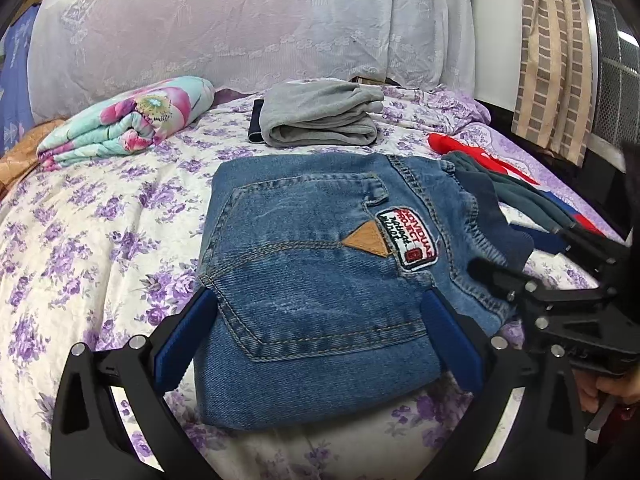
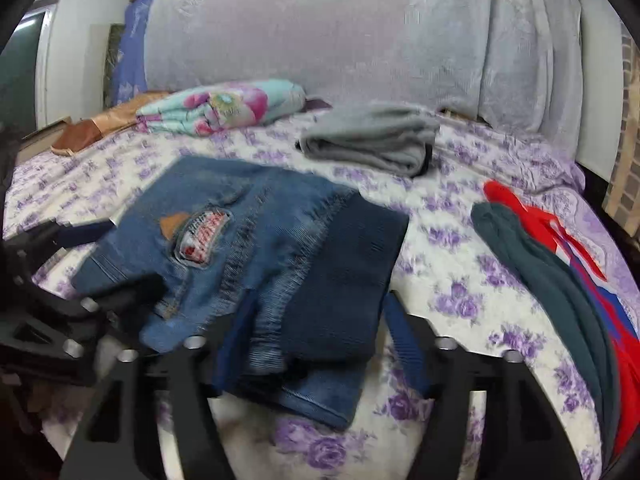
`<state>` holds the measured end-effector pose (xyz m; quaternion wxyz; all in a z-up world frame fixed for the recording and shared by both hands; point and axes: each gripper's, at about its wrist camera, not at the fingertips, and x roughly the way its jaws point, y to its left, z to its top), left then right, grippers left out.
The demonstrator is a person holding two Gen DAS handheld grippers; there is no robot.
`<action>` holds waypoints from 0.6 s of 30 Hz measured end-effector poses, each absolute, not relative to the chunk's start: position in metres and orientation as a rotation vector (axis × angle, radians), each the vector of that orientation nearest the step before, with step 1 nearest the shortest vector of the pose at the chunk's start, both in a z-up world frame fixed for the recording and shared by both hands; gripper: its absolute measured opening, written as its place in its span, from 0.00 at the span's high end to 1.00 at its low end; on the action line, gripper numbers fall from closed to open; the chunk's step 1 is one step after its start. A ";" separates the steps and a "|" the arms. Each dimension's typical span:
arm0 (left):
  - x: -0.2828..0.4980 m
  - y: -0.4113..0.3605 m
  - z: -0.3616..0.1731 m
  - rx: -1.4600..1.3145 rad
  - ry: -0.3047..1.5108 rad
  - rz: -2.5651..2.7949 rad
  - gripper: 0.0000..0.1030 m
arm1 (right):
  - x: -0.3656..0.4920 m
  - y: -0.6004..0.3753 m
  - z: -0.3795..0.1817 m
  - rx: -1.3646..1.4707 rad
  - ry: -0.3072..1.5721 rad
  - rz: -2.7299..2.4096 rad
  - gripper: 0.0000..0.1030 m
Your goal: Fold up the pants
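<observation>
Folded blue jeans (image 1: 312, 280) with a back pocket, a tan triangle patch and a white label lie on the floral bed sheet (image 1: 100, 248). My left gripper (image 1: 320, 320) is open, its blue fingers astride the near end of the jeans. My right gripper (image 2: 316, 344) is open too, its fingers either side of the dark navy waistband (image 2: 352, 272) of the jeans (image 2: 240, 240). The right gripper also shows at the right of the left wrist view (image 1: 520, 276). The right wrist view is motion-blurred.
A folded grey garment (image 1: 320, 116) lies behind the jeans. A folded floral blanket (image 1: 128, 120) sits at the back left. Dark green and red clothes (image 2: 560, 288) lie to the right. A large covered headboard cushion (image 1: 240, 20) stands at the back.
</observation>
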<state>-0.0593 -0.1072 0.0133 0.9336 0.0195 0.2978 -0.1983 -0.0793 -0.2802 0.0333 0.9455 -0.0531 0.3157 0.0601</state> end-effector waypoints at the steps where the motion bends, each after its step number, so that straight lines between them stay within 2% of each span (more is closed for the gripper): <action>1: -0.060 -0.107 0.013 0.038 0.607 -0.406 0.04 | -0.078 -0.285 0.032 -0.082 0.653 0.132 0.32; 5: -0.061 -0.108 0.014 0.037 0.607 -0.405 0.04 | -0.082 -0.294 0.036 -0.014 0.630 0.178 0.31; 12: -0.059 -0.106 0.015 0.015 0.615 -0.409 0.04 | -0.082 -0.283 0.099 -0.035 0.445 0.229 0.32; 13: -0.059 -0.106 0.015 0.014 0.615 -0.410 0.04 | -0.076 -0.280 0.104 -0.038 0.434 0.241 0.39; 14: -0.059 -0.106 0.015 0.014 0.615 -0.409 0.04 | -0.067 -0.275 0.106 -0.056 0.430 0.245 0.50; 16: -0.059 -0.106 0.015 0.014 0.615 -0.409 0.04 | -0.050 -0.269 0.103 -0.065 0.460 0.256 0.64; 18: -0.059 -0.106 0.015 0.013 0.615 -0.410 0.04 | -0.032 -0.266 0.086 -0.061 0.526 0.267 0.67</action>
